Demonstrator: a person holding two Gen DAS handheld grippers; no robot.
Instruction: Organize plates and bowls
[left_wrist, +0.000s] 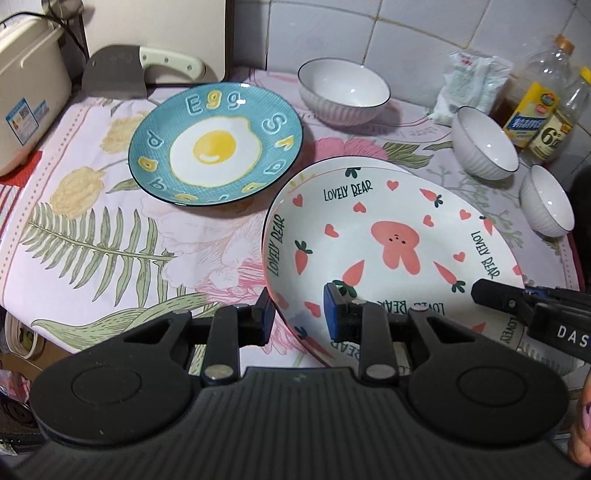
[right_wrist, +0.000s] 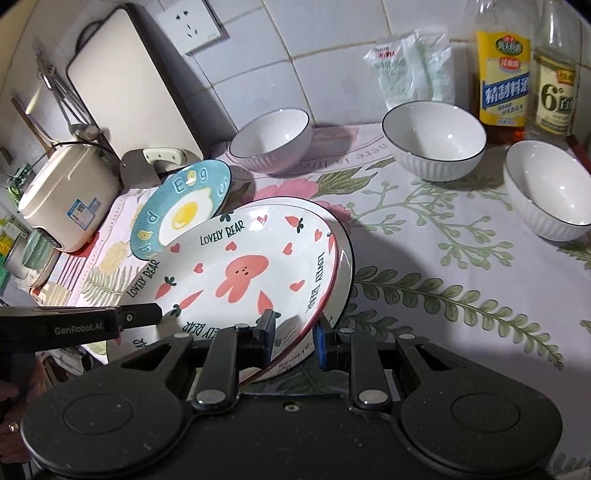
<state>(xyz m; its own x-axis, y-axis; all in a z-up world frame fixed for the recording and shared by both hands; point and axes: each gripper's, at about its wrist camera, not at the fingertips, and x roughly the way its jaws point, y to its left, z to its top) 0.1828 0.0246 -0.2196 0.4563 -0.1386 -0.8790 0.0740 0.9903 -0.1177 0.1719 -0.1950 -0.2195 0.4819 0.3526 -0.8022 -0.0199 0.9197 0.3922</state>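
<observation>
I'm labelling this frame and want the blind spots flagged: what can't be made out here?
- Left wrist view: near rim of the bear plate, hidden behind the left tool.
- Right wrist view: second plate underneath, only its edge shows; pattern unknown.
- Right wrist view: part of the egg plate, covered by the bear plate.
- Small print on the bottles: too small.

A floral-clothed tabletop (left_wrist: 92, 236) carries an egg plate (left_wrist: 216, 147) at ten o'clock, three white bowls (left_wrist: 343, 90) toward two, bottles (right_wrist: 502, 81) beyond.

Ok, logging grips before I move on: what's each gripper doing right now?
Left gripper: closed on the rim of the Lovely Bear plate.
Right gripper: closed on the opposite rim of the same plate.
</observation>
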